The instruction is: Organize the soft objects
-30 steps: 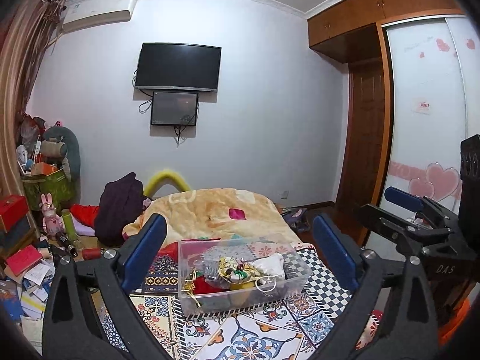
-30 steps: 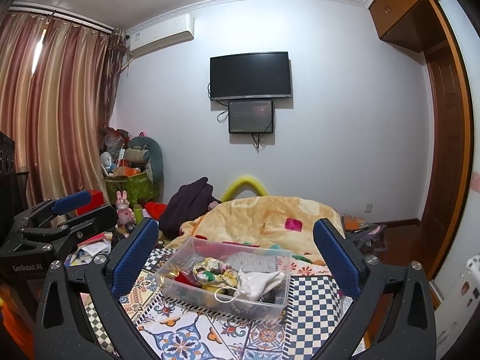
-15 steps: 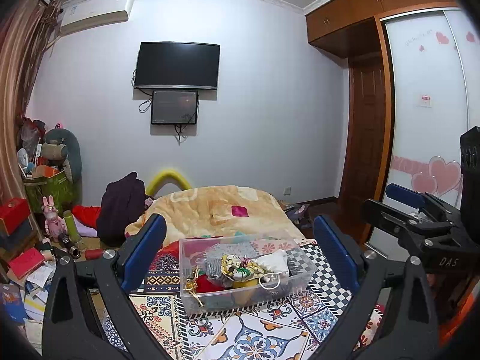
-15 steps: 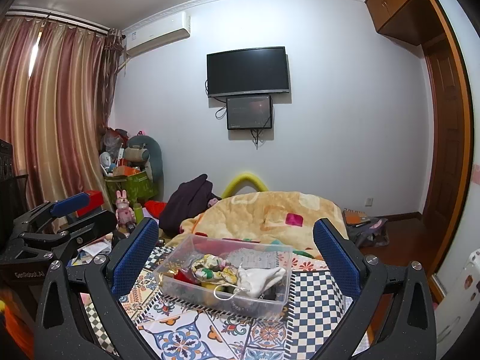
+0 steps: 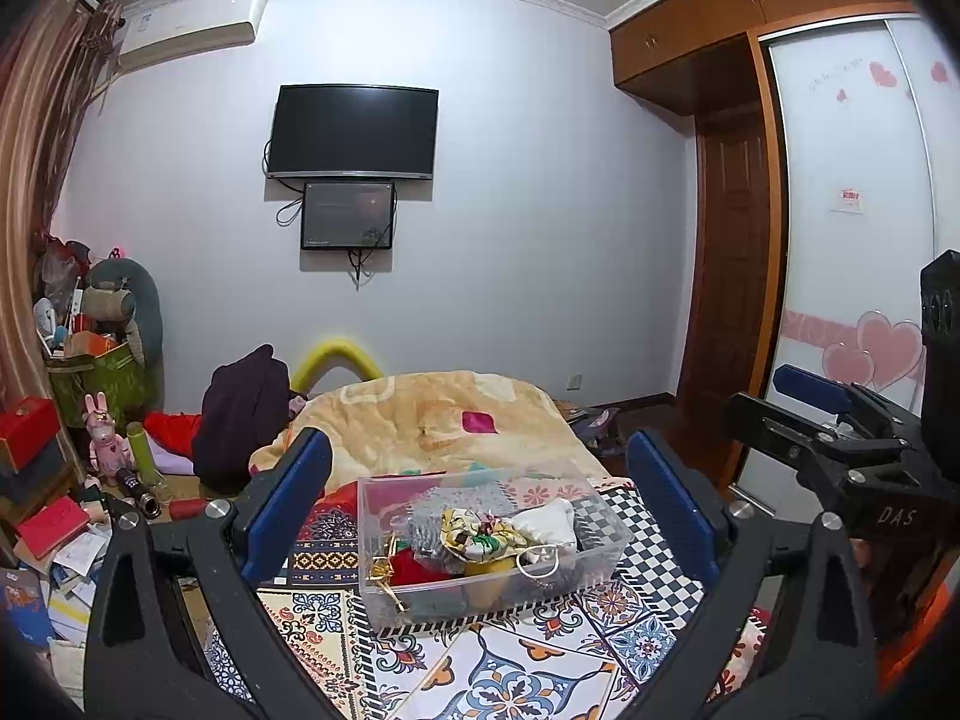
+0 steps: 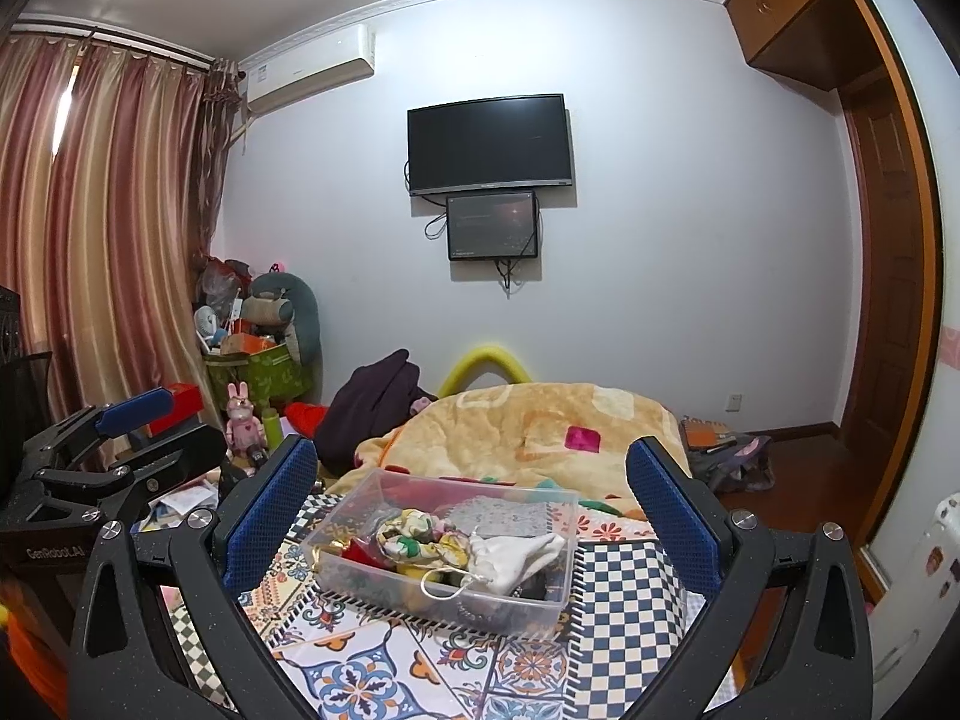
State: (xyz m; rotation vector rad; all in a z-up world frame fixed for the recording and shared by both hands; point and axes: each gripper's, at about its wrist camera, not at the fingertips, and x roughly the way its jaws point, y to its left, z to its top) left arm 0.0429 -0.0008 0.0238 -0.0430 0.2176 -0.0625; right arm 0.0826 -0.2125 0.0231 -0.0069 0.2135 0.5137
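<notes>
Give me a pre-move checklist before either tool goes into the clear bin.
1. Left tool open, holding nothing: ok.
2. Right tool open, holding nothing: ok.
3. Clear bin uncovered, on the patterned cloth: ok.
4. White pouch lying on top of the pile, reachable: ok.
5. Floral fabric piece free of the items beside it: cannot tell.
6. Tools apart from each other: ok.

Place: a lived-in home bedroom.
Bed: a bed point(image 6: 372, 648) is lying under a patterned quilt, a tan blanket point(image 6: 540, 426) bunching on it.
Wall: a television point(image 6: 489, 144) is hanging above a smaller screen point(image 6: 492, 227), an air conditioner point(image 6: 309, 69) sitting near the ceiling.
Window side: striped curtains point(image 6: 102, 228) are hanging.
Storage: a wooden wardrobe with sliding doors point(image 5: 852, 192) is standing.
Corner: plush toys point(image 6: 282, 309) and boxes are piling up.
</notes>
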